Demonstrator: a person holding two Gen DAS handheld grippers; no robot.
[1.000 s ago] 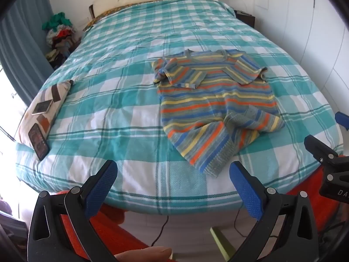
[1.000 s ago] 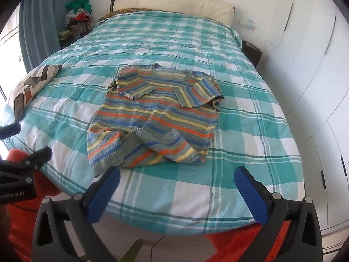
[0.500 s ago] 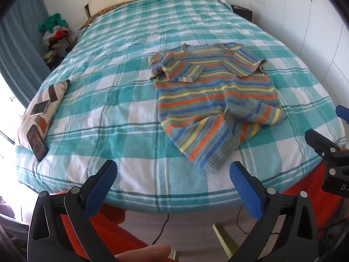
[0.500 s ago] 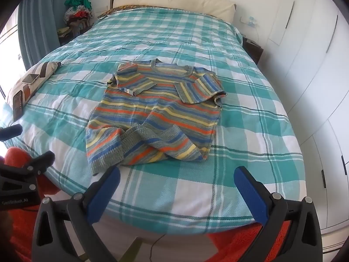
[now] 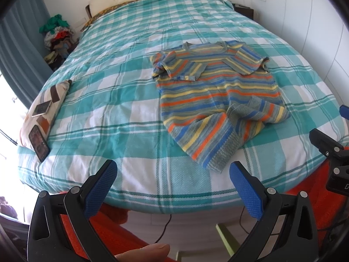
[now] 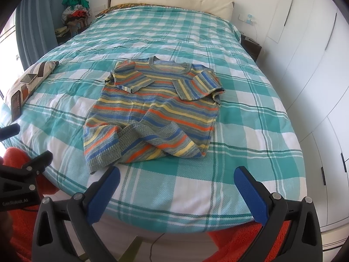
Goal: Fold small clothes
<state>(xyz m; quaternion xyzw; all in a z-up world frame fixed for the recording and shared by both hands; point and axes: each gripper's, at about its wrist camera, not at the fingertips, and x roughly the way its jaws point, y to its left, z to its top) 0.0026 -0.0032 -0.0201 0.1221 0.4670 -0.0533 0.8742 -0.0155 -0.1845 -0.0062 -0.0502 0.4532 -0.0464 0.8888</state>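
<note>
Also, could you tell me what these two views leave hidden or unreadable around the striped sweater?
- Striped sweater: underside hidden in both views; the bunched hem covers the lower edge.
- Two phones on the pillow: screens too small to read.
- Clothes pile: items too small to distinguish.

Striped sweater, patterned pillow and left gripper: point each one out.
striped sweater [image 6: 152,109], right wrist view, middle of the body panel.
patterned pillow [image 5: 47,107], left wrist view, its top face beside a phone.
left gripper [image 5: 173,174], left wrist view, midway between its open blue fingertips.
</note>
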